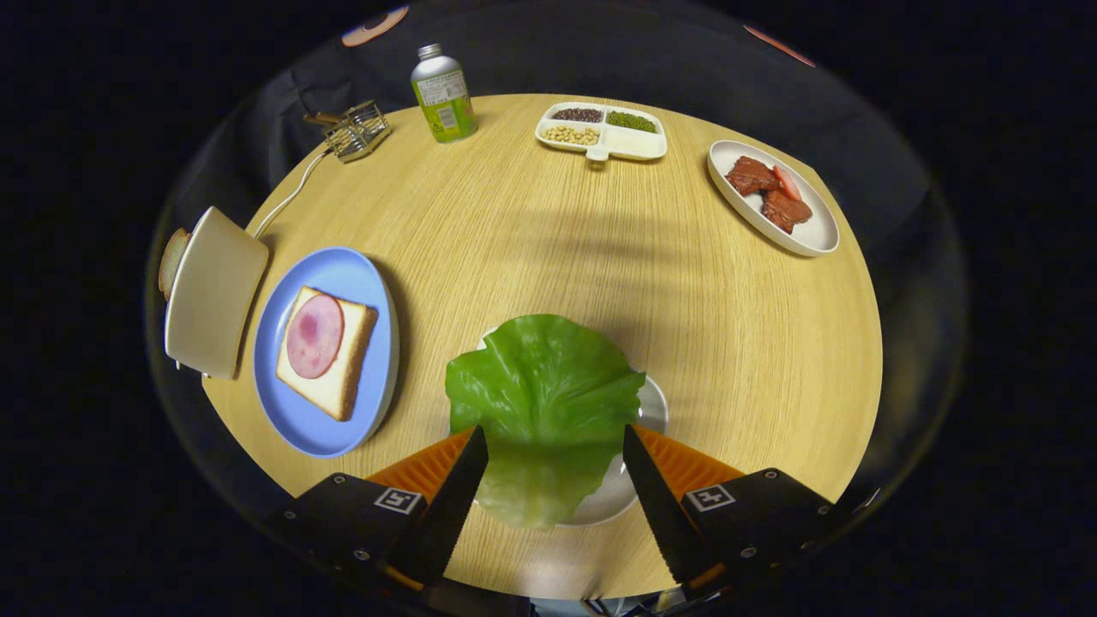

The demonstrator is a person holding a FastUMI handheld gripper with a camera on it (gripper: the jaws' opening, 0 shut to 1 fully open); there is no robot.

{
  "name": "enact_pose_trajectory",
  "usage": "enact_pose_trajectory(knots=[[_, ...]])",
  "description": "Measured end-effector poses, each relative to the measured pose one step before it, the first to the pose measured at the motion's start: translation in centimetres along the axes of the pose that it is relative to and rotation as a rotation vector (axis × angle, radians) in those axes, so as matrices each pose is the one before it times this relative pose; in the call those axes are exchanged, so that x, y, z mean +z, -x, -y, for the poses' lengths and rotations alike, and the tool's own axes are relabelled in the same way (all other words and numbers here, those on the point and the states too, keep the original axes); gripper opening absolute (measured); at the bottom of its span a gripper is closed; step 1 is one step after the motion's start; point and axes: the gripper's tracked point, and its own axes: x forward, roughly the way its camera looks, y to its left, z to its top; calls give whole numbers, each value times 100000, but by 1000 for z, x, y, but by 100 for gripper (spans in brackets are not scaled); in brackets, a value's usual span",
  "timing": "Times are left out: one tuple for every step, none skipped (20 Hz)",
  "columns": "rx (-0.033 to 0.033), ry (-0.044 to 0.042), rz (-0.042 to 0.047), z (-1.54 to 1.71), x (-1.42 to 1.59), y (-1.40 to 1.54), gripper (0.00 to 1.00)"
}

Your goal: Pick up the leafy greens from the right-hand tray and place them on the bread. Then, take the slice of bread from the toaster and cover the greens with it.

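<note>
Spread wide, the claw (555, 480) hangs over the near side of the tabletop (531, 248), its two fingers apart and pressing on nothing. Between them lies the lettuce leaf (544, 394), resting on a small white tray (653, 407) that it mostly hides; the leaf's pale lower edge falls in the gap between the fingers, and its darker green crown spreads just ahead of the tips. I judge the leaf to be very light, soft and floppy, likely to fold or tear if squeezed hard, and perhaps a little slick. A good hold would be near the paler base, where the rib looks thicker and stiffer, with both fingers closing gently from the sides.

To the left of the leaf, near but apart, a blue plate (296, 420) carries a slice of bread (338, 386) topped with a round slice of ham (314, 335). Just beyond the plate's far rim stands the cream toaster (214, 296), close to the tabletop's edge, with a second slice (171, 261) peeping out at its far side and a white cord (287, 199) trailing away.

The path from tray to plate looks short and open. The middle of the tabletop is bare wood. Far off sit a wire rack (358, 130), a green bottle (443, 94), a divided dish of beans (602, 130) and an oval dish of meat (771, 197), all well apart from the work.
</note>
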Motion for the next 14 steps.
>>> enact_pose_trajectory(knots=[[303,234,-1078,-65,-261,-206,96],[-23,-534,-805,-85,-131,-485,92],[-250,-640,-776,46,-146,-356,89],[-697,-529,-683,44,-107,-294,87],[-657,-623,-745,26,-228,-220,86],[-479,-1027,1039,78,389,354,83],[-300,-966,-932,-302,-231,-166,83],[47,-18,554,-88,99,-36,79],[-78,-354,110,-46,27,132,77],[-293,-970,-131,-100,-6,-89,72],[-595,-1922,396,59,81,6,68],[-972,-3170,-97,155,40,-25,56],[-1160,-3524,-330,169,-219,-11,47],[-129,-3313,-82,-77,-104,109,29]])
